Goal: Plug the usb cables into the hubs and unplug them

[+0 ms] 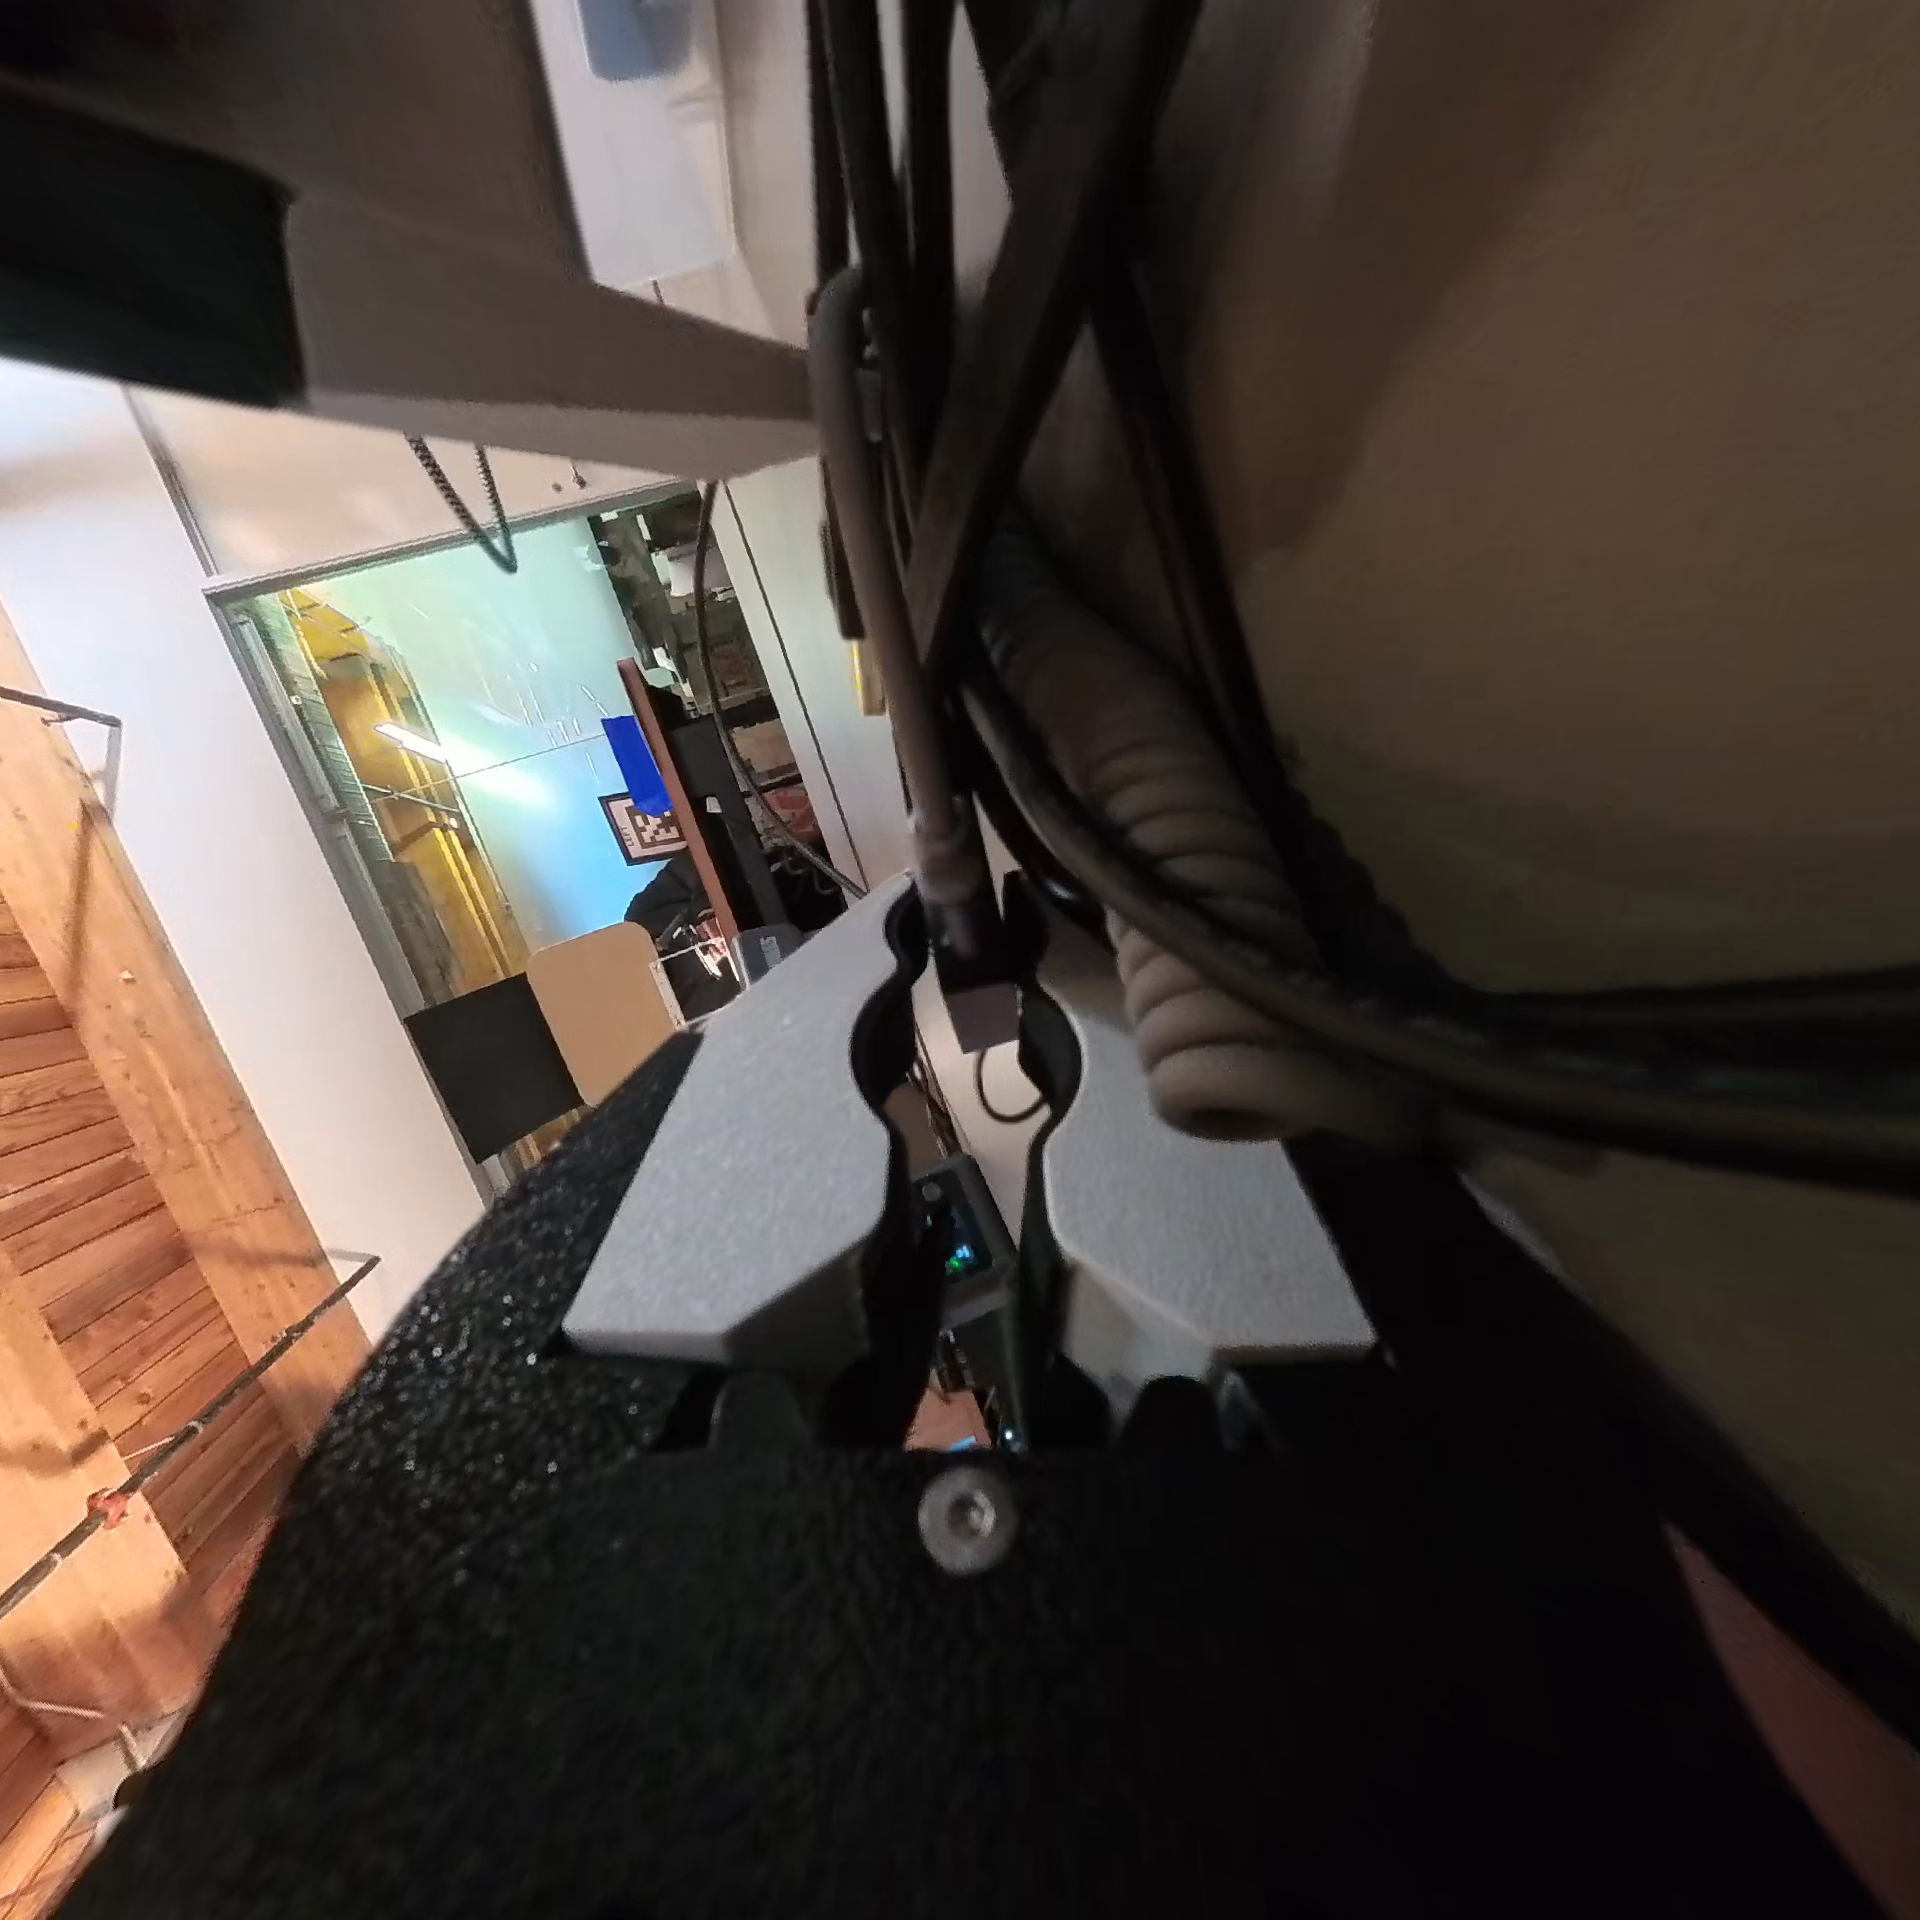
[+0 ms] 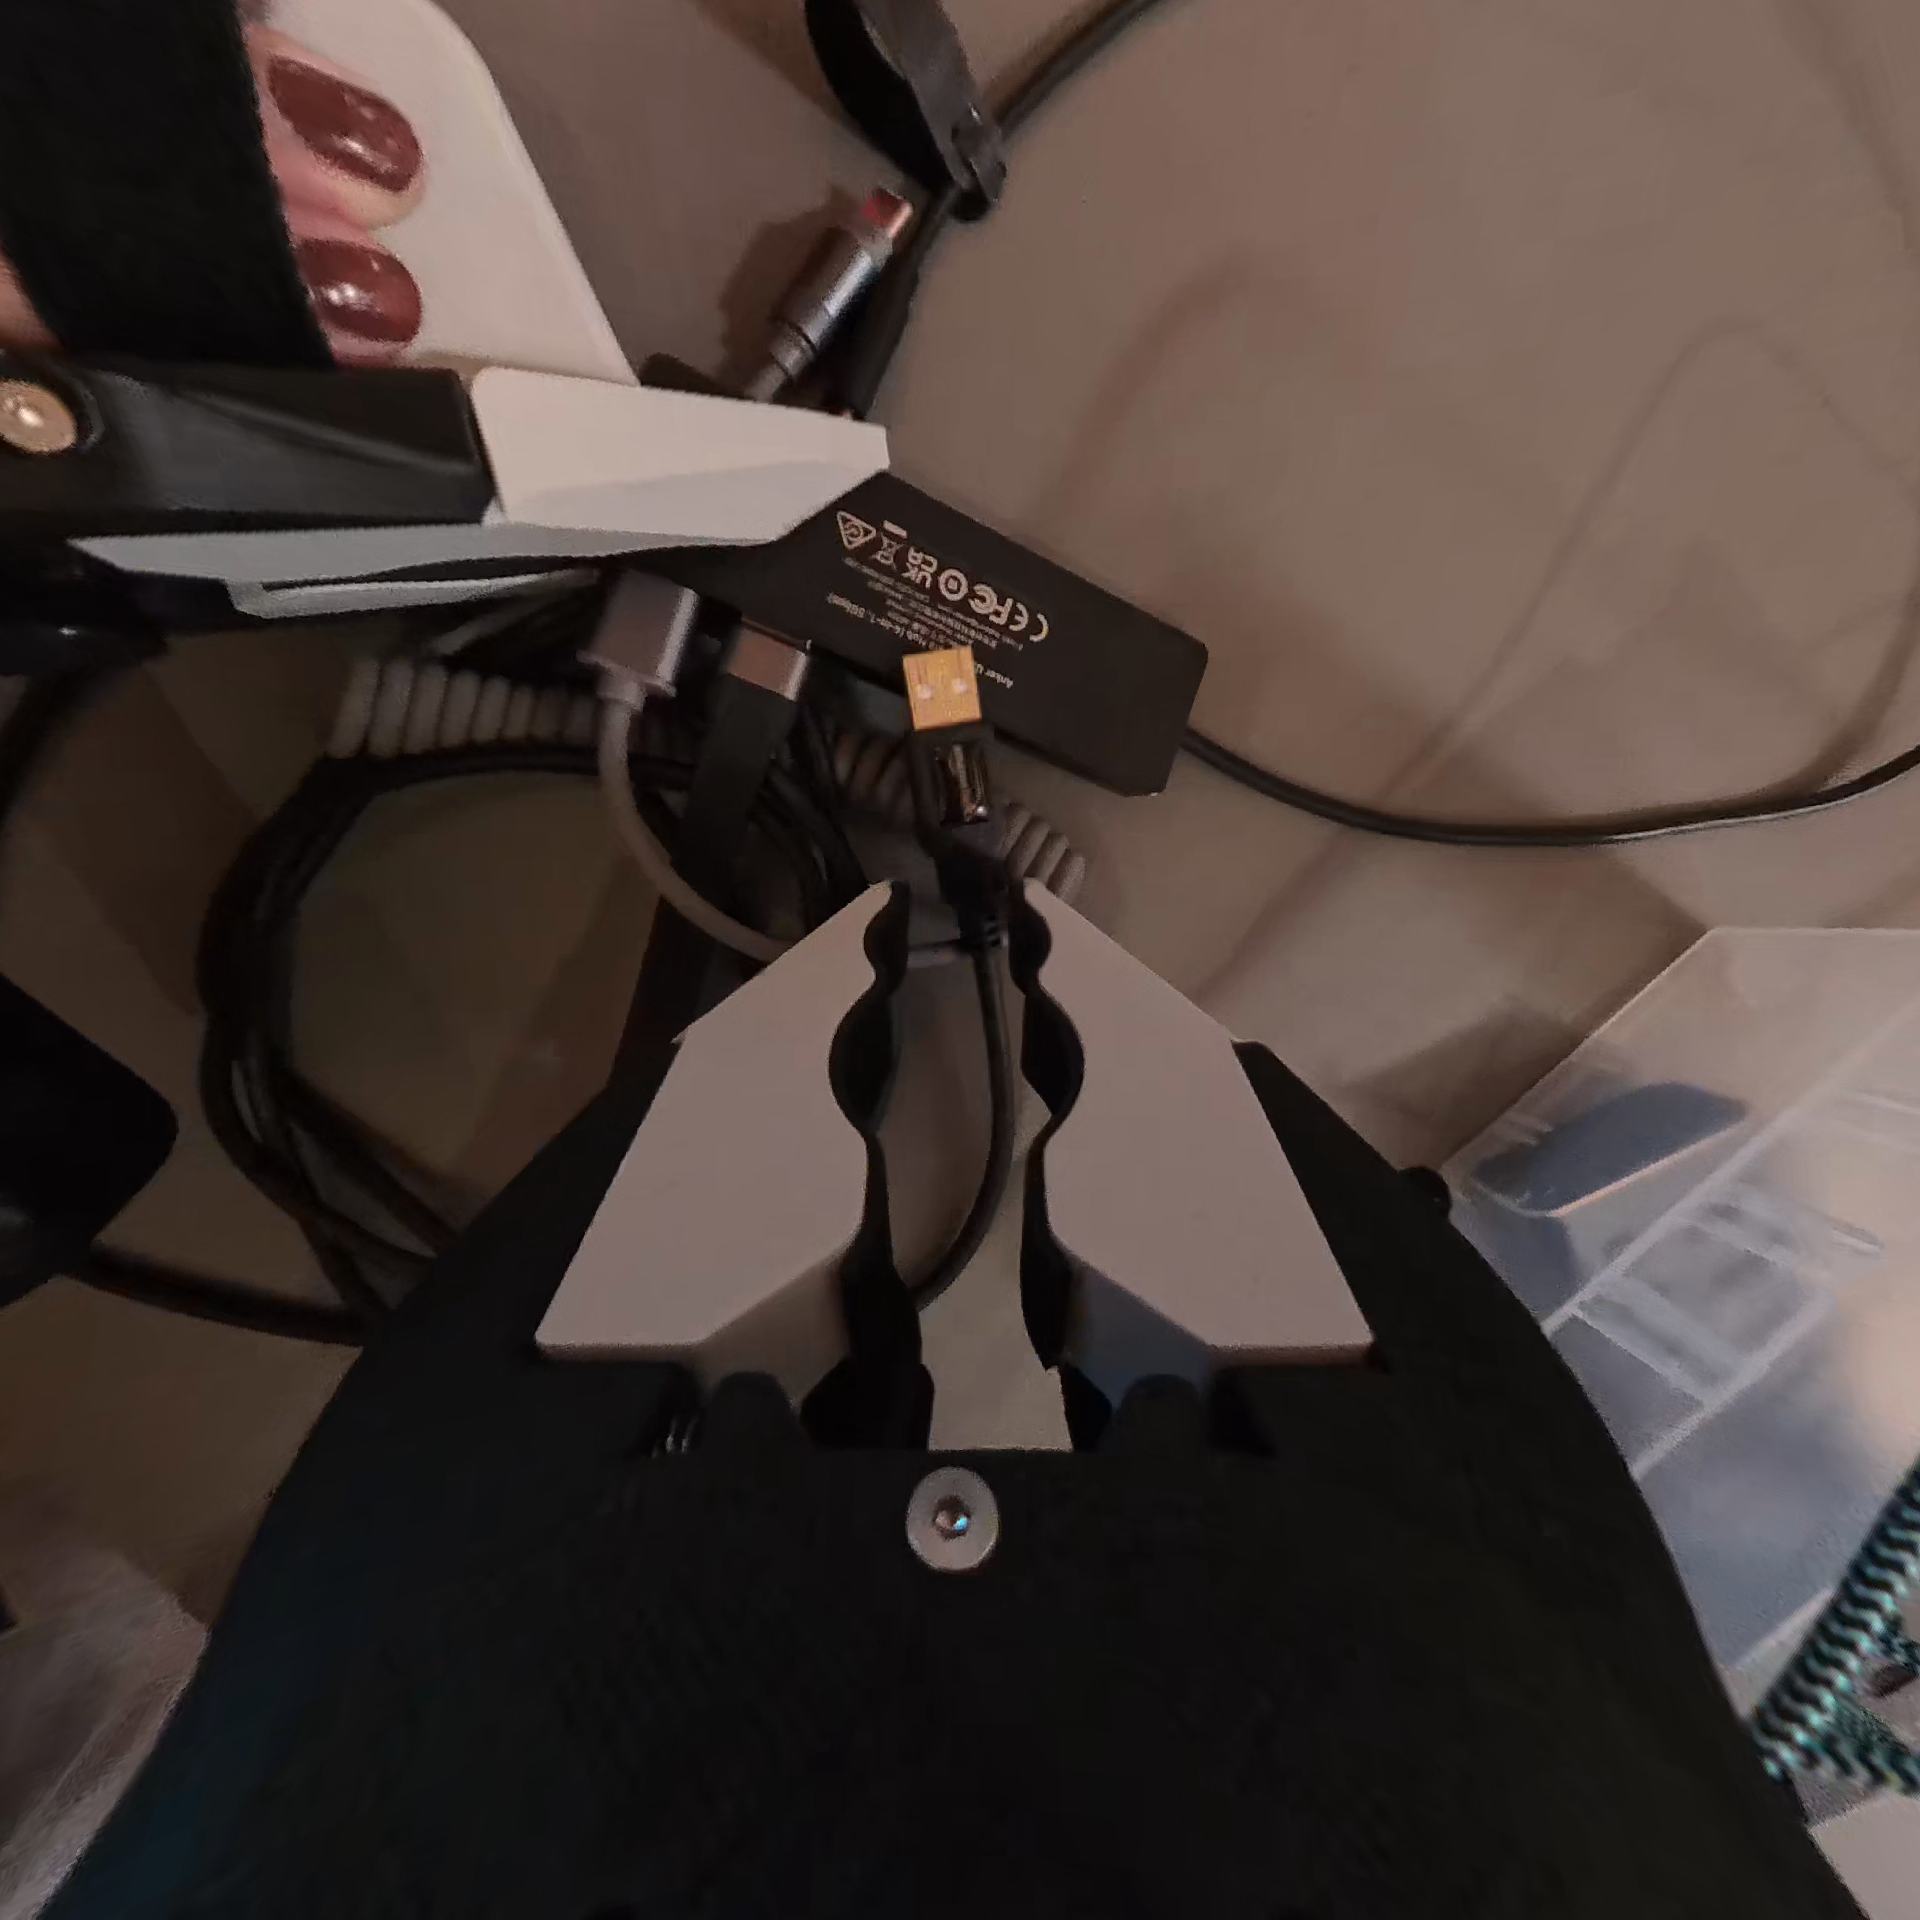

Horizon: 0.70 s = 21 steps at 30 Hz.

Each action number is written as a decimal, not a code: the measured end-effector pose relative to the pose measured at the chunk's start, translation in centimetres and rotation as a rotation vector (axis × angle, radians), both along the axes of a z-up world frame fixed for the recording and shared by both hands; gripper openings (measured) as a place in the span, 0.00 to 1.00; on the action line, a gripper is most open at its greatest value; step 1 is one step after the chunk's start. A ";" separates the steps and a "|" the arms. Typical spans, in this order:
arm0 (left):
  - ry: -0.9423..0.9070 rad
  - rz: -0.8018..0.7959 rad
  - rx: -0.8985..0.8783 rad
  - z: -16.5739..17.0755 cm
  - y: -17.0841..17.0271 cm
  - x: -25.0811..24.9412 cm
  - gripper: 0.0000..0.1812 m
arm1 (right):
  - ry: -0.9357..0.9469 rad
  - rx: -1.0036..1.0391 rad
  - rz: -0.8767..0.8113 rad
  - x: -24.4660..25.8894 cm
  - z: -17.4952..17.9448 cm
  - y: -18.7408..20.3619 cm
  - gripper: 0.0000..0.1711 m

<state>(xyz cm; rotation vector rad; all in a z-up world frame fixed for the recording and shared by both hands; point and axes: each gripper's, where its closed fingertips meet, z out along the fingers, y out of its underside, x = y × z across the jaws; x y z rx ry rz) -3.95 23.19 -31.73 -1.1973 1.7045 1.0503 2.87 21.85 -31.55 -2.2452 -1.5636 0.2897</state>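
In the right wrist view a black USB hub [image 2: 997, 623] is held above the table, underside up. My left gripper [image 2: 831, 509] comes in from the left and is shut on the hub's left end. Two cable plugs, one grey [image 2: 644, 634] and one dark [image 2: 764, 665], sit in the hub's near side. My right gripper [image 2: 956, 914] is shut on a black cable just behind its gold USB plug [image 2: 943, 691], whose tip overlaps the hub's near edge. In the left wrist view my left gripper [image 1: 966, 966] clamps a dark block, with a grey cable plug [image 1: 940, 862] just beyond it.
A grey coiled cable [image 2: 997, 821] and a black cable bundle [image 2: 270, 1039] lie under the hub. A clear plastic bin [image 2: 1683, 1195] stands at the right, with a teal braided cable [image 2: 1860, 1621] by it. A hand [image 2: 343, 187] holds the left gripper. Black cables [image 1: 1351, 987] hang close. The gap from one gripper's tips to the other's is roughly 7 cm.
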 end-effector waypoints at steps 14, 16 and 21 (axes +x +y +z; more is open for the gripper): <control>-0.016 0.026 -0.031 0.2 -1.0 -1.1 0.06 | -0.018 0.285 0.192 -1.5 0.2 0.3 0.09; -0.049 0.084 -0.030 0.5 -1.0 -1.4 0.05 | -0.043 0.307 0.175 -1.5 0.2 0.2 0.07; -0.122 0.267 -0.085 0.2 -1.9 -1.3 0.06 | -0.075 0.141 0.022 -0.8 0.0 -0.9 0.07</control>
